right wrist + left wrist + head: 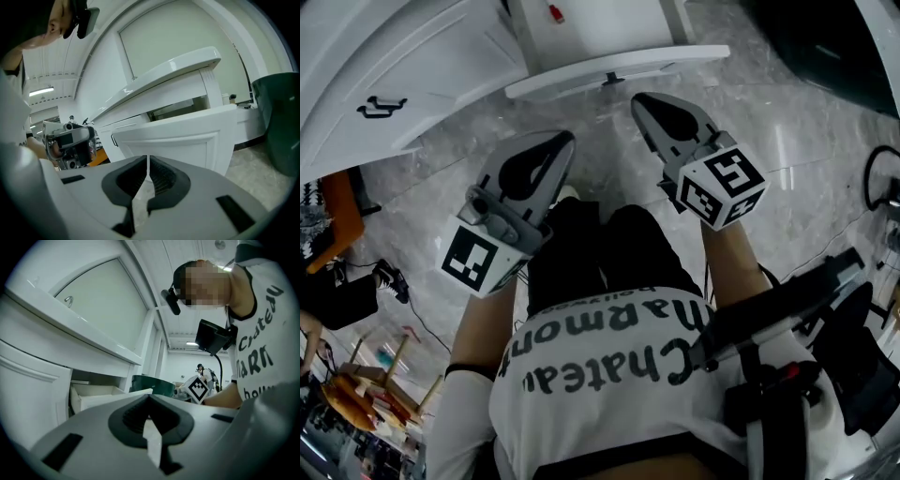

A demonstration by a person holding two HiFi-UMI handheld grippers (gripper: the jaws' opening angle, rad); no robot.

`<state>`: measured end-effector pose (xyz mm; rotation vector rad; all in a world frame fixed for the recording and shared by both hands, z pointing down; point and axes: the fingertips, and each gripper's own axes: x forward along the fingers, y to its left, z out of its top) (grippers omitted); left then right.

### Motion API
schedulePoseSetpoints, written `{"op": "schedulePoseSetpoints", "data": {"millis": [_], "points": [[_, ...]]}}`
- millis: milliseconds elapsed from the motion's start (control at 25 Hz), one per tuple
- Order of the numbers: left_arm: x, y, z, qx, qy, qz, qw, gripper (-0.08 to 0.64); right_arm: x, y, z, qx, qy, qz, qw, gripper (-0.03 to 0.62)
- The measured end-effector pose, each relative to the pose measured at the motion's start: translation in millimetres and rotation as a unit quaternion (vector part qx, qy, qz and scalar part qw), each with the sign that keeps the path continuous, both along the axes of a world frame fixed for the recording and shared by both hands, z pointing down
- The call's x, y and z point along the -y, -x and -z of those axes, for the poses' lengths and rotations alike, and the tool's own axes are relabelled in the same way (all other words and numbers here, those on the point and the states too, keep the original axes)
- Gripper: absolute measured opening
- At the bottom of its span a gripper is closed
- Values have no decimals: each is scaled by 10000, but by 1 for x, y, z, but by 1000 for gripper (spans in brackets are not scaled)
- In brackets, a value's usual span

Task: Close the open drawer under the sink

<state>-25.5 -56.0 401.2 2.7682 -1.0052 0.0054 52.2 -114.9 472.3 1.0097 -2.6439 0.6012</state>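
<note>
The white drawer stands pulled out from the white cabinet under the sink, its curved front facing me. In the left gripper view its open box shows under the counter edge. In the right gripper view its panelled front fills the middle. My left gripper hangs shut and holding nothing, a short way in front of the drawer, left of centre. My right gripper is also shut and holds nothing, its tip close below the drawer front. Both pairs of jaws meet at the tips.
A cabinet door with a black handle lies left of the drawer. A dark green bin stands at the right, also seen as the bin. Grey marble floor runs below. An orange stool and cables sit at far left.
</note>
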Motion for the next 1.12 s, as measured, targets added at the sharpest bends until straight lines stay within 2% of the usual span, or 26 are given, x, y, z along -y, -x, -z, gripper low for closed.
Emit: {"op": "schedulePoseSetpoints", "data": {"millis": [240, 400, 600, 720, 840, 960, 1120], "points": [[8, 1, -36, 102, -496, -162, 9986, 8, 18, 9, -14, 129, -734, 106, 9972, 14], [17, 6, -57, 206, -913, 3, 9956, 8, 20, 11, -22, -5, -1225, 180, 9923, 14], [17, 7, -66, 51, -1105, 64, 9938, 8, 16, 10, -31, -92, -1586, 215, 9871, 14], [19, 8, -73, 129, -1191, 21, 9928, 8, 21, 9, -37, -135, -1667, 173, 9858, 26], [23, 8, -72, 196, -1228, -117, 9922, 8, 27, 7, -42, -83, -1569, 105, 9875, 101], [25, 5, -61, 144, -1288, -269, 9912, 8, 35, 8, -47, -161, -1542, 46, 9879, 101], [21, 7, -56, 138, -1382, -196, 9901, 8, 38, 11, -48, -128, -1596, 40, 9871, 101]]}}
